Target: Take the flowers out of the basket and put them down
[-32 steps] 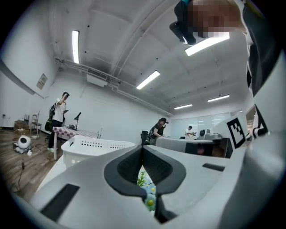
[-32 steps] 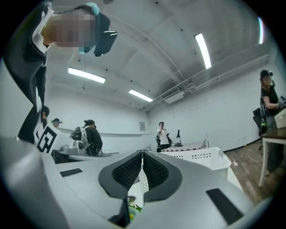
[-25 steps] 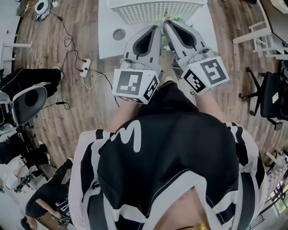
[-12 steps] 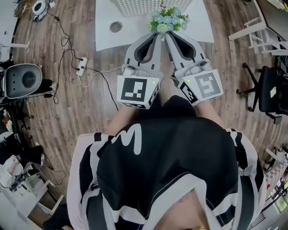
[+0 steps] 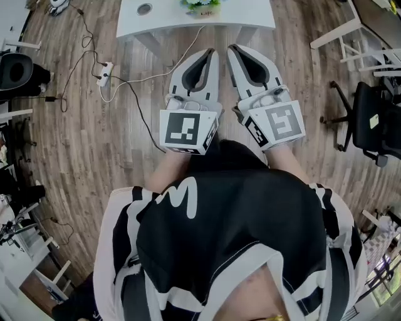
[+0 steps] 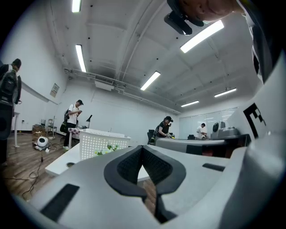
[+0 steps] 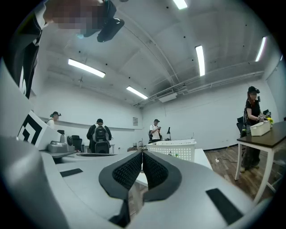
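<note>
Wood planks of the floor (image 5: 94, 144) lie under both claws, which are held side by side and level, pointing toward a white surface (image 5: 244, 15) at the top of the head view. The left claw (image 5: 210, 54) is fully closed, its black ribbed pads meeting at the tip with nothing between them. The right claw (image 5: 231, 48) is pressed together in the same way and also carries nothing. Both tips hang over the floor, well apart from the surface's near edge. The flowers (image 5: 200, 4) sit on the surface close to that edge, just ahead of the gap between the two claws and touching neither. From above only green leaves and pale blooms show, cut by the frame's top edge, so the bunch seems to stand with its heads up and its long axis upright, though the stems cannot be seen. In the gripper views it is a low green clump in front of the wall of the white perforated basket (image 6: 103, 144), which stands farther back on the same surface. A power strip (image 5: 102, 66) with a trailing cable (image 5: 135, 94) lies on the floor to the left. Several people (image 7: 99, 134) stand in the room behind.
</note>
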A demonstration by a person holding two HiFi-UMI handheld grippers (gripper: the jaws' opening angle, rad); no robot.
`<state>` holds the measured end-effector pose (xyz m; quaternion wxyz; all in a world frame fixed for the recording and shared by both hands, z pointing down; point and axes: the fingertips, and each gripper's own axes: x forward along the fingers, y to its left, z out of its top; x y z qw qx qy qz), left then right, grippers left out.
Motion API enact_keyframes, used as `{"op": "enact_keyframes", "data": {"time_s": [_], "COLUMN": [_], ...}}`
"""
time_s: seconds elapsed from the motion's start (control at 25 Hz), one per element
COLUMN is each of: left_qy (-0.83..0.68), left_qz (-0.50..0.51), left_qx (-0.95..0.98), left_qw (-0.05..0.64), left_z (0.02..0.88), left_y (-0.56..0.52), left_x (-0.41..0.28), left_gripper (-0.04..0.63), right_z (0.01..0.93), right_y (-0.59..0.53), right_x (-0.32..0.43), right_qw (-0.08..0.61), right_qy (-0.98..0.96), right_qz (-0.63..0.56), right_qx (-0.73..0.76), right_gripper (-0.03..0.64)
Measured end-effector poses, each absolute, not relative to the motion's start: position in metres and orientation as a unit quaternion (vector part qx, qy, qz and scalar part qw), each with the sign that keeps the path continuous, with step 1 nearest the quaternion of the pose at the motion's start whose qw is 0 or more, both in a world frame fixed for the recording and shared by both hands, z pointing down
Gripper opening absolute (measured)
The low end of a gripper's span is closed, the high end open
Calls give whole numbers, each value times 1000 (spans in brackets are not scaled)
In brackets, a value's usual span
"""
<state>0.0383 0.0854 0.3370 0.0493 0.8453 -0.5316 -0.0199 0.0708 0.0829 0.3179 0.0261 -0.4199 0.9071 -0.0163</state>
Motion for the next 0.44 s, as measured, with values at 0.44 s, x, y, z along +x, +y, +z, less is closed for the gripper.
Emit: {"op": "enact_keyframes", "data": {"time_s": [0.44], "left_qy": [-550], "left_qz": [-45], "left_qx": [833], "left_qw": [31], "left_z": [298], "left_y": [191], "left_x": [62], "left_gripper": [3], "right_z": [282], "right_y": [191], "right_x": [89], "right_qw": [43], "right_qy": [916], "right_qz": [2], "right_qx": [-399], "right_gripper": [19]}}
